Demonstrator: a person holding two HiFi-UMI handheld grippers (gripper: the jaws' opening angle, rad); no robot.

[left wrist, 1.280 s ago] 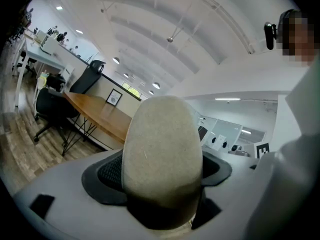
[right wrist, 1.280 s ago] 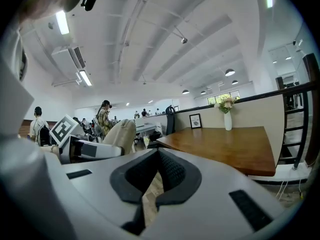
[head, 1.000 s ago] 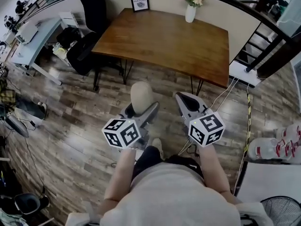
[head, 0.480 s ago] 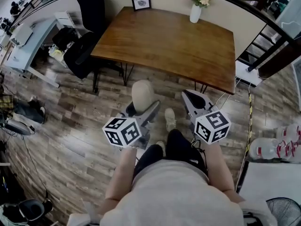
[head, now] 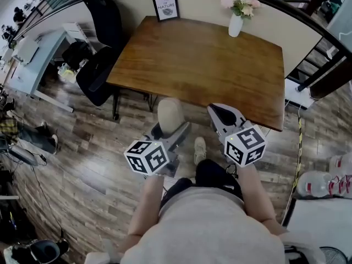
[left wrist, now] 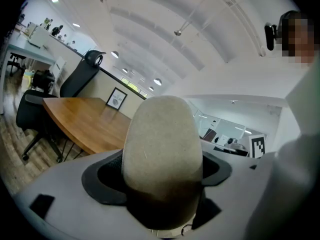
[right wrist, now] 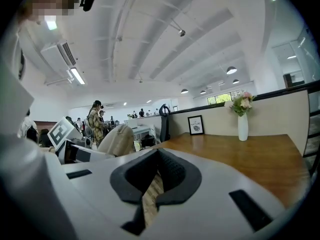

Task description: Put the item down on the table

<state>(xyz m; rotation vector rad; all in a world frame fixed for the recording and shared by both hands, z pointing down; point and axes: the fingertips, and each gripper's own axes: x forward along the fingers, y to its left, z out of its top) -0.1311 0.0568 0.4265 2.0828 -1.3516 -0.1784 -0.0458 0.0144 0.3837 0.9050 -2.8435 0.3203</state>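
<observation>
- Head view: at lower centre of the frame, the left gripper (head: 169, 133) had its jaws clamped on a beige, egg-shaped item (head: 171, 113). The item stood upright, just below the near edge of the wooden table (head: 203, 59).
- Right gripper view: the right gripper (right wrist: 151, 186) had its jaws all but together, holding nothing.
- To do the step well, the item likely needed carrying over bare tabletop, well apart from the vase (head: 236, 23) at upper right. It should be lowered until it rested, then released gently, since a rounded thing might roll.
</observation>
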